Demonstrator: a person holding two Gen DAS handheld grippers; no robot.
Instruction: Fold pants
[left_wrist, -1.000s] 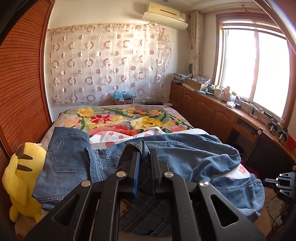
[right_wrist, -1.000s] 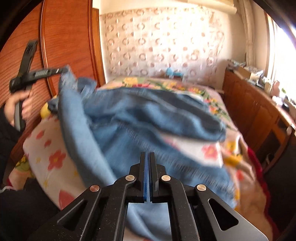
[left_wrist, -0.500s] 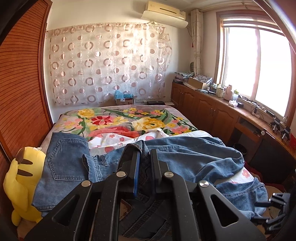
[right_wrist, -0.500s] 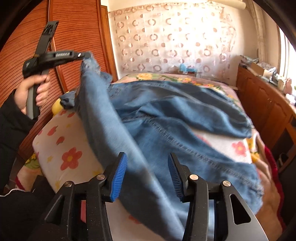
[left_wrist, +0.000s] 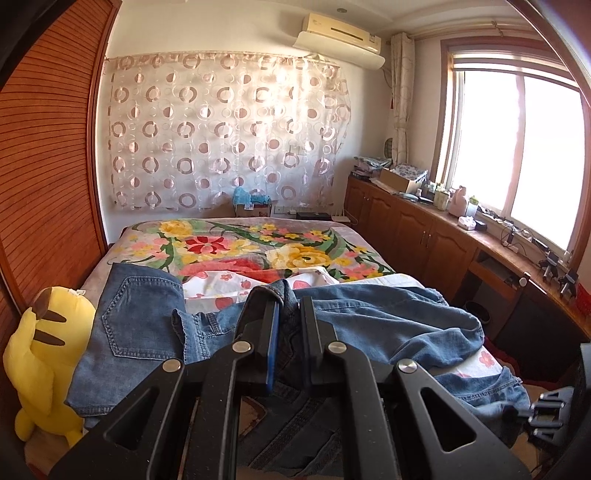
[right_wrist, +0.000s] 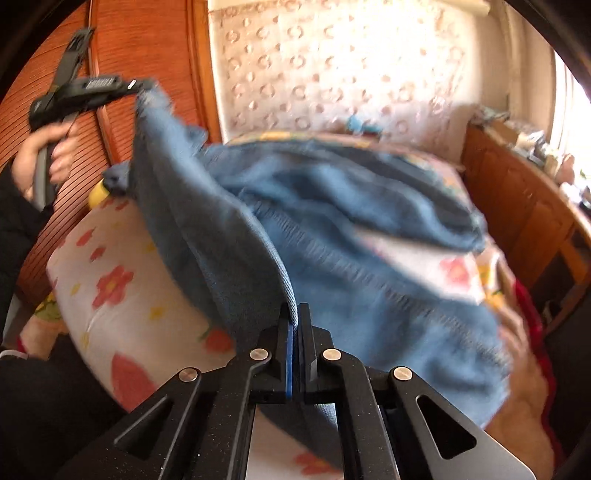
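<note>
here blue denim pants (left_wrist: 369, 321) lie rumpled, unfolded.

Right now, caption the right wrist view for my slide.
Right hand-held gripper shut on blue denim pants' edge above floral-sheeted bed.

To my left, the yellow plush toy (left_wrist: 44, 354) and slatted wardrobe (left_wrist: 48, 177) crowded the bed (left_wrist: 236, 236); its flowered far half lay open beyond the jeans (left_wrist: 369, 321).

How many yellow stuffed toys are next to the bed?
1. The yellow stuffed toy sits beside the bed, at its left edge by the wooden wardrobe, next to the jeans. Others could be hidden behind the bedding.
</note>
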